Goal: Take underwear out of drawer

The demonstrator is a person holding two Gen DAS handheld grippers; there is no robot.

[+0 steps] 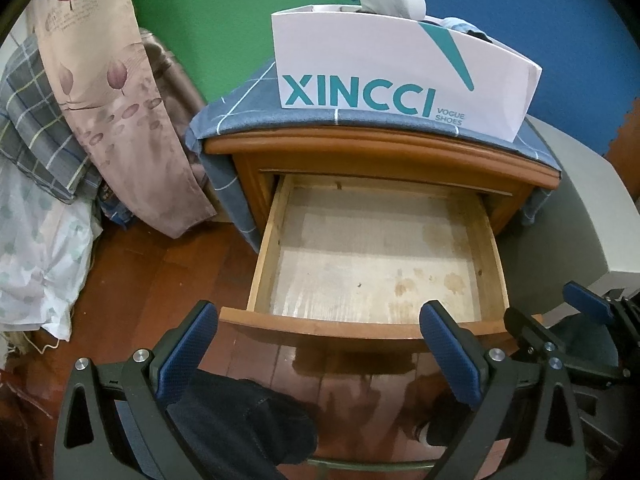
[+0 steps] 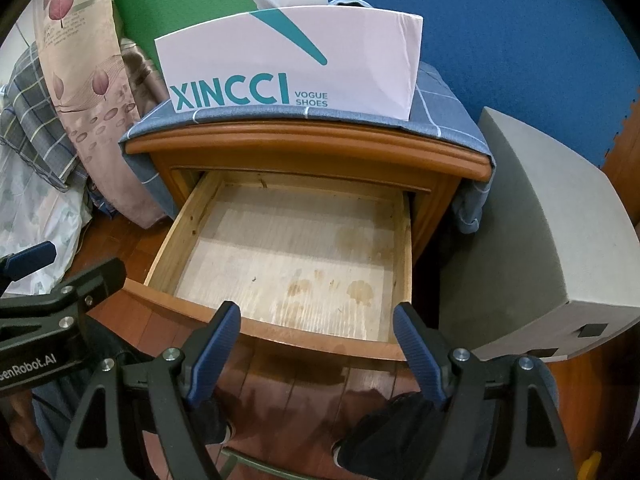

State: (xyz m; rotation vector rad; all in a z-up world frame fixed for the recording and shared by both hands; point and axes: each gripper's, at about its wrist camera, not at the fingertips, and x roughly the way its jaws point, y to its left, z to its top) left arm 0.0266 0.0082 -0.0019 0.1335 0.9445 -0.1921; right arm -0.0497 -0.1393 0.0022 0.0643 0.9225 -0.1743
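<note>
Oddly, the drawer (image 1: pixel 376 256) lies pulled out and bare: no underwear shows.

Left wrist view: your left tool (image 1: pixel 320 332) hangs with its pads apart and empty; check the hidden back corners before reaching. Right wrist view: your right tool (image 2: pixel 320 332) gapes empty too; the shoe box (image 2: pixel 292 76) overhangs above, and a grey box (image 2: pixel 540 248) crowds the right.

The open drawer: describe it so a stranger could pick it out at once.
Find the wooden nightstand draped with a blue checked cloth, a white XINCCI shoe bag standing on top. Just under its top, the drawer is pulled out toward the cameras. Unlike the cluttered bedding beside it, it shows only a pale, stained bare bottom, with nothing visible inside.
</note>
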